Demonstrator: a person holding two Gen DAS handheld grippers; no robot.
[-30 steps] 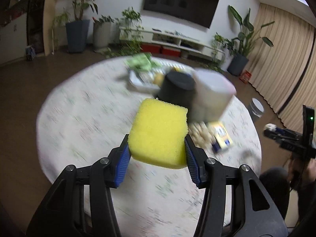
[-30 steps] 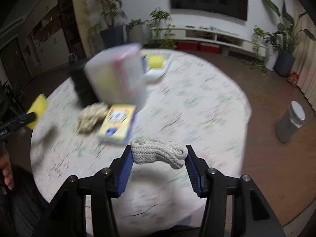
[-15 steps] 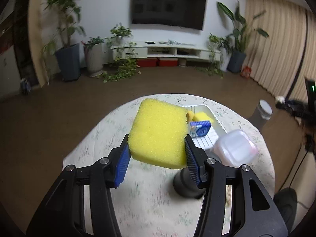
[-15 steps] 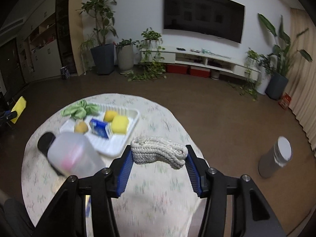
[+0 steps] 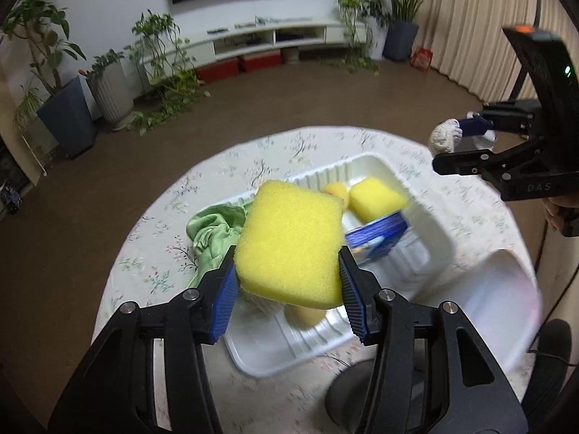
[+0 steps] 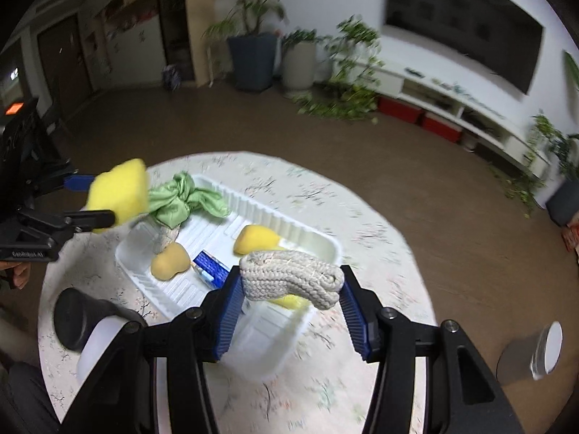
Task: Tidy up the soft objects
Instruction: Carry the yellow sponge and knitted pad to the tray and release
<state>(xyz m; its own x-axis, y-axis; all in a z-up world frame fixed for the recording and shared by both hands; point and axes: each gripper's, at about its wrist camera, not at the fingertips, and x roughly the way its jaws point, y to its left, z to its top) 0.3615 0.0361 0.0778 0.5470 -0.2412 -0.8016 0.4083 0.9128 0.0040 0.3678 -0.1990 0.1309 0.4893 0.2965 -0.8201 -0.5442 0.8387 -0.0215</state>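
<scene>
I held both loads above white tray (image 6: 318, 242) for drop-in — left gripper (image 5: 287, 282) clamped yellow sponge (image 5: 289, 244), right gripper (image 6: 289, 303) pinched knitted cloth roll (image 6: 291, 276); green cloth (image 6: 181, 202) draped tray's corner.

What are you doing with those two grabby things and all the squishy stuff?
A person is tidying soft things into the white tray on the round table. The left claw is squeezing a big yellow sponge, and the right claw is holding a knitted cream cloth. Both hover over the tray, which already holds a green cloth, smaller yellow sponges and a blue packet.
</scene>
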